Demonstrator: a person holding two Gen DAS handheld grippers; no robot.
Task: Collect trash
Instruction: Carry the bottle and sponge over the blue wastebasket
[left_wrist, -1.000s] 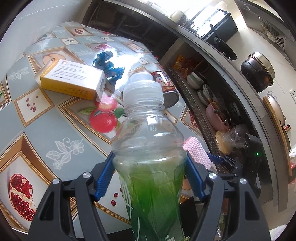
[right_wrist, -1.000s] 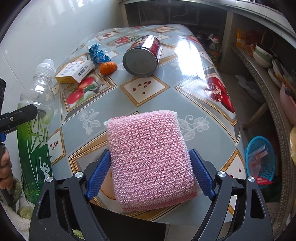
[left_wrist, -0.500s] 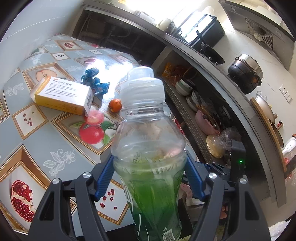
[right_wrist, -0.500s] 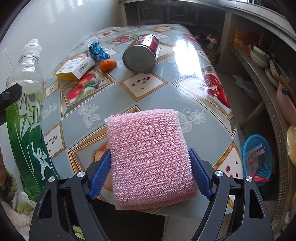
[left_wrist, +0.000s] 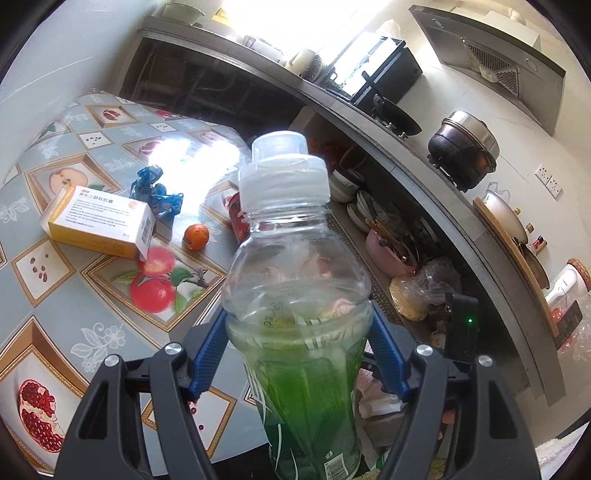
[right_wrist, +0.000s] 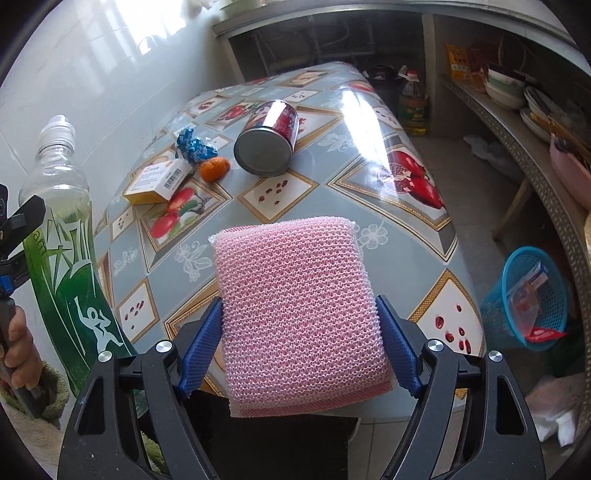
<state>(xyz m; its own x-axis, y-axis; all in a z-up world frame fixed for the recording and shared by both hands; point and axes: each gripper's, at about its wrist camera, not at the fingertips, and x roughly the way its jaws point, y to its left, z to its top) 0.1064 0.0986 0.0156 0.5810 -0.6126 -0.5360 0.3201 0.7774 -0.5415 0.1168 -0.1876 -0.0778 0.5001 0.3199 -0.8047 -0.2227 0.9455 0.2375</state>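
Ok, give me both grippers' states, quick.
Left gripper: closed on the green bottle.
Right gripper: closed on the pink sponge.

Each claw, left claw (left_wrist: 299, 354) and right claw (right_wrist: 299, 350), has black angular arms with round silver screws and ribbed blue pads (right_wrist: 201, 354). The person's hand (right_wrist: 16, 354) emerges from a fuzzy green sleeve (right_wrist: 51, 384).

Home kitchen: stove pot (left_wrist: 463, 153), range hood (left_wrist: 491, 61), stacked bowls (right_wrist: 504, 86).
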